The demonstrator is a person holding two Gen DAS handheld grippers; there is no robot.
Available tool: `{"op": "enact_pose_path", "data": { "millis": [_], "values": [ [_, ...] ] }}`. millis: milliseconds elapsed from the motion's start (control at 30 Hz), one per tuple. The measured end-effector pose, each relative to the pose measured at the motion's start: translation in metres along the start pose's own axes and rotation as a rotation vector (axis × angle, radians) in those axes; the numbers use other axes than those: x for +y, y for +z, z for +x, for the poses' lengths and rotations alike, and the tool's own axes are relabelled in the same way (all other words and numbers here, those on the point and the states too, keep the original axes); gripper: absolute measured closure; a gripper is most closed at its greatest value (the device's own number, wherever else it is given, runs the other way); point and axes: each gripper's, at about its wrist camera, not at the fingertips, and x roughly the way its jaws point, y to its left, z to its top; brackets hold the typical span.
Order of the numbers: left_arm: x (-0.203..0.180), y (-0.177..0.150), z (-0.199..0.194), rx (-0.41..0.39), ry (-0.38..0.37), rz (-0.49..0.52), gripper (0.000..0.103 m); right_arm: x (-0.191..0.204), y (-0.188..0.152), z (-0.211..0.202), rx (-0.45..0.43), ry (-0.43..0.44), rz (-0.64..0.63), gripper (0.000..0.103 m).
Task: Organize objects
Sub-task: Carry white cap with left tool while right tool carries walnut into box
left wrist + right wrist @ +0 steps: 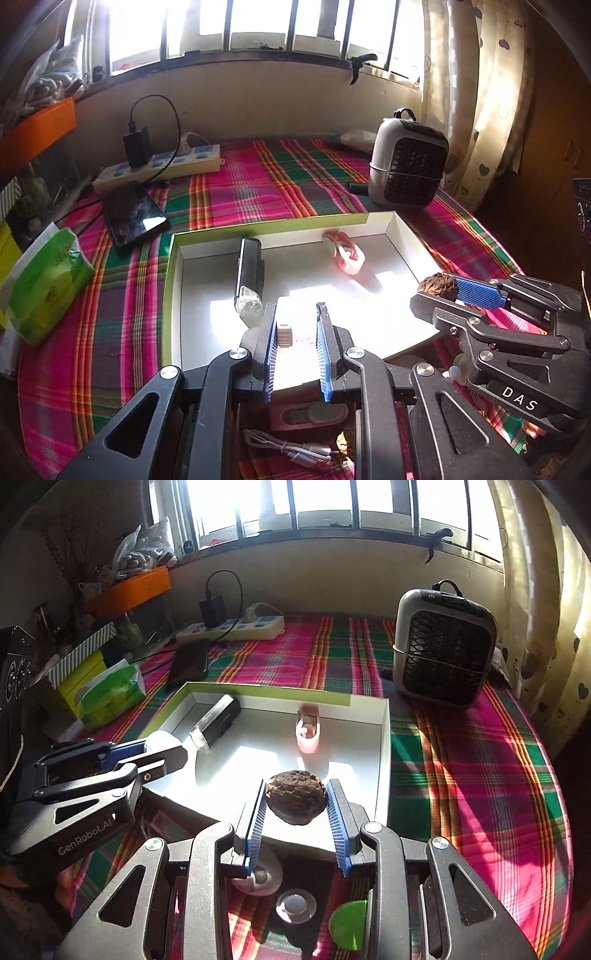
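Presently on a plaid cloth (461, 746) below a barred window: a shallow white box (173, 266) with green outer rim, open at the top; behind it on the left a white power strip (162, 166) carrying a black charger (136, 146), with a dark phone (135, 218) lying just in front of the strip; a green tissue pack (44, 284) well left of the box; a grey desk fan (443, 646) standing upright at the far right. Inside the box lie a black flashlight (249, 273) near the left wall and a pink-and-white item (345, 253) toward the back, apart from each other. The right gripper (297, 805) pinches a brown, wrinkled walnut (297, 801) between its blue ribbed pads, above the box's near edge. The left gripper (295, 328) stands over the near left part of the box with a small pale block (285, 334) against its left pad; glare hides the other side, so the grip cannot be told for certain, though the jaws sit narrow. A white cable (288, 448) lies on the cloth beneath the left gripper.
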Motion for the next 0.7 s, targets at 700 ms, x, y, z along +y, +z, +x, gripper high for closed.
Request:
{"op": "enact_pose_path", "data": {
  "millis": [700],
  "values": [
    [-0.005, 0.039, 0.057, 0.053, -0.001, 0.015, 0.086, -0.033, 0.039, 0.059, 0.065, -0.087, -0.004, 0.069]
  ]
}}
